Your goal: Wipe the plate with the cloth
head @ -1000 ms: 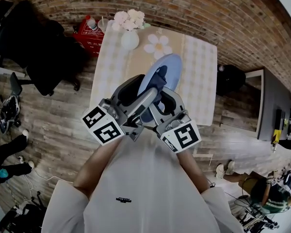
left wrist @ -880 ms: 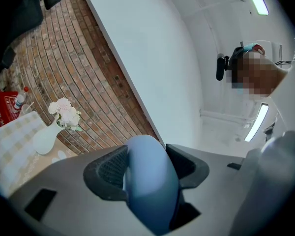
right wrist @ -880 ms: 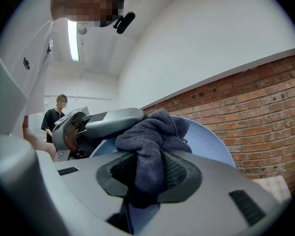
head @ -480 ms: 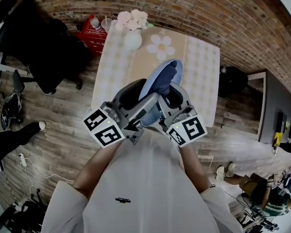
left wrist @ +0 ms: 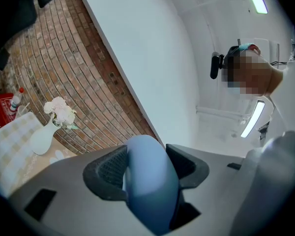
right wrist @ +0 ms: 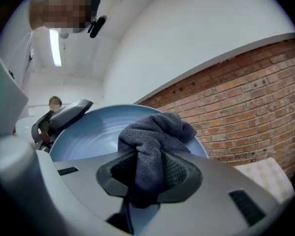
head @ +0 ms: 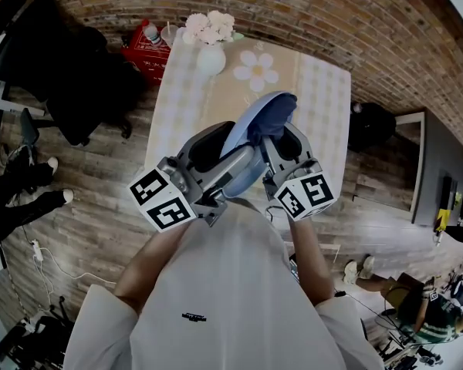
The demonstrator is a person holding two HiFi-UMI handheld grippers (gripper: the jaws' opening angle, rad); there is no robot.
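Right tongs (right wrist: 148, 173) clamp cloth (right wrist: 155, 139) against plate (right wrist: 96, 132).

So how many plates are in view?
1: the blue plate, held by the left hand-held gripper; the right hand-held gripper holds the cloth against it. No others visible.

Blue plate (right wrist: 88, 132) on edge between left jaws; grey cloth (right wrist: 152, 141) (bunched between right jaws) lies against its face.
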